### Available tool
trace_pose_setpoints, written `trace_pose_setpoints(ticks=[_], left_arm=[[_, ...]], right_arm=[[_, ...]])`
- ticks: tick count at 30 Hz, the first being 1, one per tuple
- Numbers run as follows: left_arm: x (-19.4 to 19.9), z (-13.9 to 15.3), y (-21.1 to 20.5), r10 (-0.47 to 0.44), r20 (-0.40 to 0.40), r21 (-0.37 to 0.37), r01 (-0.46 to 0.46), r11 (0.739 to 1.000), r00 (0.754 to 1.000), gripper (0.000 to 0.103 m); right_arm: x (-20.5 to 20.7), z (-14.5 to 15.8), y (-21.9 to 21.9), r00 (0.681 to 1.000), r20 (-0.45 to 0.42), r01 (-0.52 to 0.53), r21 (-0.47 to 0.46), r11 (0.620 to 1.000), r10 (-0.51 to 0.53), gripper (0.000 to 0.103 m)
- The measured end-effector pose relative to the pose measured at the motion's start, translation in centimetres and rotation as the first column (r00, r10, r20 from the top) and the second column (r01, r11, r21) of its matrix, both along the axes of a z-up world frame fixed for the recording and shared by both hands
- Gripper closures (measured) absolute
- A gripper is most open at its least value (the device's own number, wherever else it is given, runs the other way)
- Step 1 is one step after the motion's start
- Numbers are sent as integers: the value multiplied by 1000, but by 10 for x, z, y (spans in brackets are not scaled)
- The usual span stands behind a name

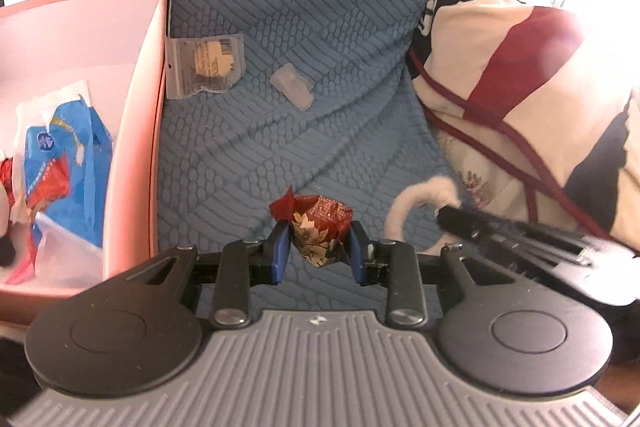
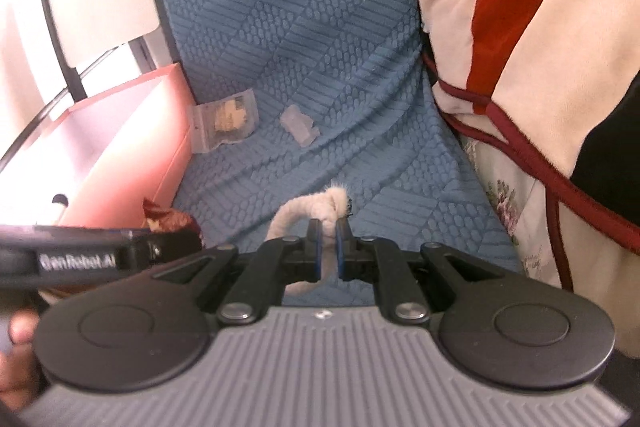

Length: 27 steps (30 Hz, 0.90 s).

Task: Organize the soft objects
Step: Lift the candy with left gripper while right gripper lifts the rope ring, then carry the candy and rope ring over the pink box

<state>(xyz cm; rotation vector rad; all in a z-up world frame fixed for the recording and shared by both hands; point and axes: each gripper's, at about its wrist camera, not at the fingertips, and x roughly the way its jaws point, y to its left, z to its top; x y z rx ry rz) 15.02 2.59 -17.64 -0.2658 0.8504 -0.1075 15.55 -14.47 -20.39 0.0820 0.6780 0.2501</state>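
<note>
My left gripper is shut on a crumpled red wrapper with a floral print, held above the blue textured cover. The same wrapper shows at the left of the right wrist view, behind the left gripper's body. My right gripper is shut on a white fluffy loop; the loop curls up at the right in the left wrist view. A clear packet with a beige item and a small clear plastic piece lie on the cover.
A pink box stands at the left edge of the cover and holds blue and red packaging. A cream, red and black blanket is heaped along the right. A person's hand shows at lower left.
</note>
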Motion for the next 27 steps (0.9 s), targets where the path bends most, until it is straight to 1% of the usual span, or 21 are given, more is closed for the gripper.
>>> trace_pose_setpoints(ticks=[3, 5, 9, 11, 14, 18, 23, 27], left_arm=[[-8, 6, 0, 10, 6, 4, -10, 1000, 1000, 68], [-13, 10, 1, 17, 7, -11, -17, 1000, 1000, 68], [-19, 20, 1, 19, 22, -10, -19, 1000, 1000, 68], [-20, 26, 2, 30, 24, -13, -29, 999, 999, 68], [-20, 37, 7, 36, 31, -26, -35, 999, 999, 68], [-19, 56, 18, 55, 42, -28, -54, 998, 998, 68], [-19, 82, 37, 80, 73, -13, -79, 997, 994, 67], [-21, 102, 57, 107, 101, -18, -106, 994, 989, 67]], right_arm=[[-5, 1, 1, 1000, -10, -2, -4, 1000, 2, 92], [-8, 3, 0, 1000, -17, -7, 12, 1000, 8, 92], [-12, 12, 3, 999, 10, -31, 6, 1000, 31, 92], [-12, 17, 4, 999, 13, -47, 23, 999, 46, 92], [-12, 30, 8, 997, 41, -60, 25, 998, 59, 92], [-12, 51, 13, 994, 76, -77, 54, 996, 72, 92], [-8, 79, 30, 987, 122, -112, 76, 991, 102, 92], [-8, 102, 48, 977, 163, -151, 88, 985, 135, 92]])
